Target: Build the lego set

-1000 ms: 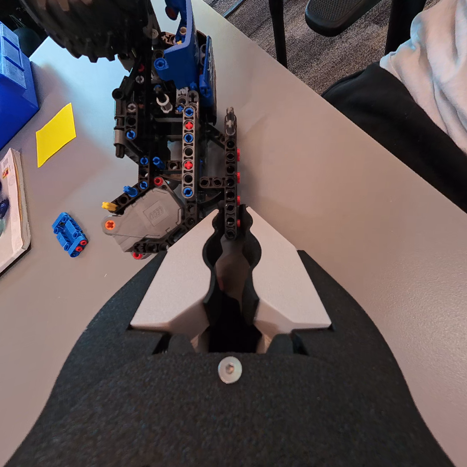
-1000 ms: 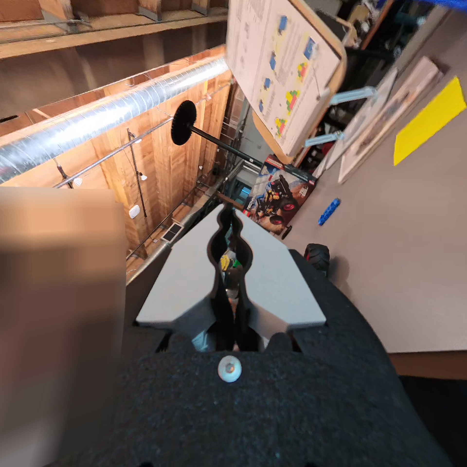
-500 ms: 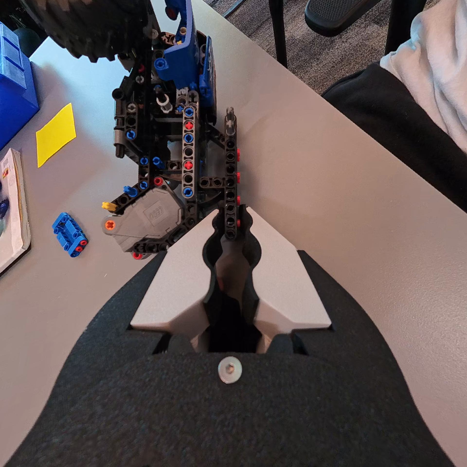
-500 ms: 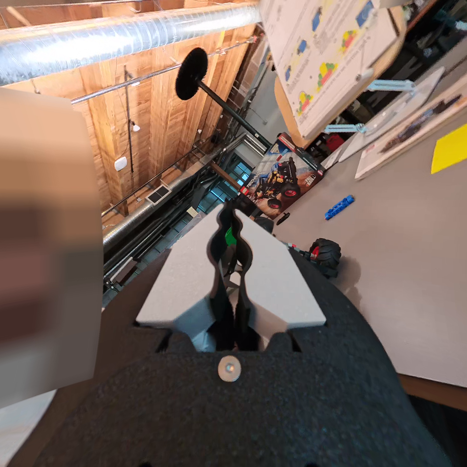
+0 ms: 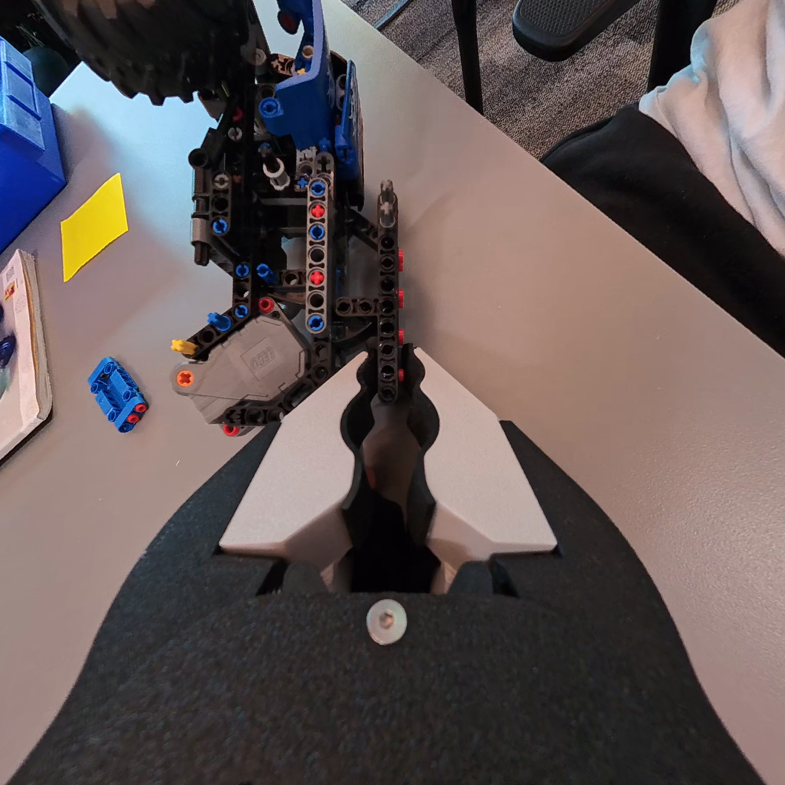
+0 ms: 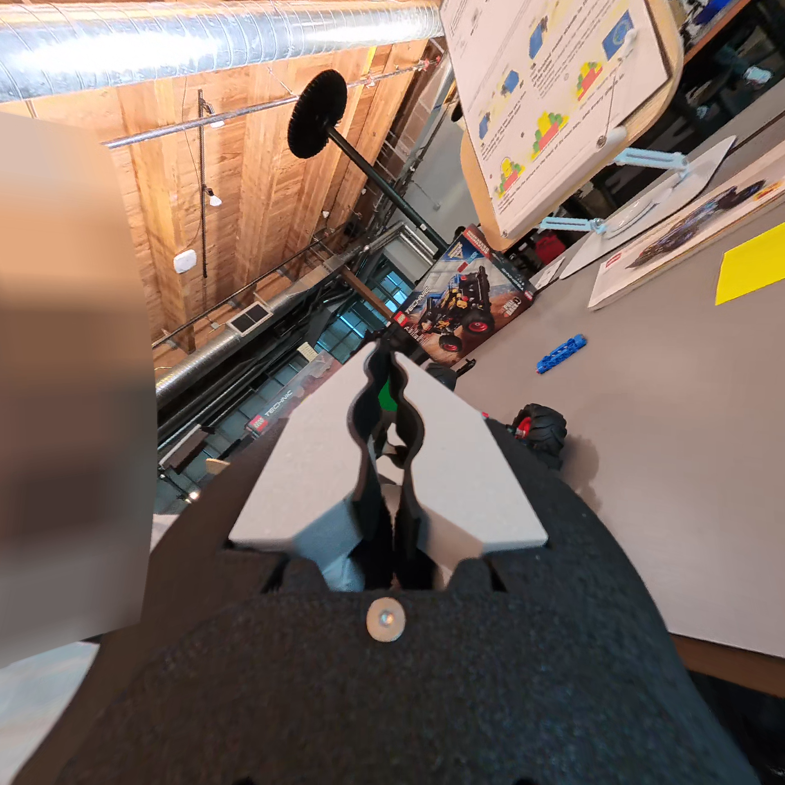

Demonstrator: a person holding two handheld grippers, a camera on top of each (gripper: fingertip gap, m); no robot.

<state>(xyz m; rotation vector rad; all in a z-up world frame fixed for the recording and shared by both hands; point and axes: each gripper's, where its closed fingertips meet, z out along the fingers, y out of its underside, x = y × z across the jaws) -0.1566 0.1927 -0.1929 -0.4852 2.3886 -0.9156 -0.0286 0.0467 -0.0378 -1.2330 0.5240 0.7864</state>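
My left gripper [image 5: 388, 361] is shut on the end of a black holed beam [image 5: 387, 306] at the right side of a half-built toy vehicle frame [image 5: 272, 263]. The frame lies on the grey table [image 5: 552, 382]; it has a grey motor block [image 5: 250, 369], blue panels and a big black tyre [image 5: 161, 42] at its far end. My right gripper [image 6: 385, 352] is shut with nothing visible between its fingers. It is held off the table edge, tilted up toward the ceiling. A loose black tyre with a red hub [image 6: 541, 433] lies just right of it.
A small blue piece [image 5: 117, 395], yellow note [image 5: 94, 225], booklet [image 5: 21, 352] and blue box [image 5: 21, 148] lie left of the frame. A person's sleeve [image 5: 701, 170] is beyond the right edge. The right wrist view shows a blue beam [image 6: 560, 353], toy box [image 6: 463, 301] and propped instruction board [image 6: 560, 97]. The left gripper's tips are roughly 25 cm from the right gripper's. To reach the grey motor block [image 5: 250, 369] in a straight line is about 5 cm for my left fingers, about 25 cm for my right.
The left gripper and the frame have not moved. The right gripper has swung, so the ceiling pipe, board and toy box have shifted in its view and the loose tyre shows more fully.
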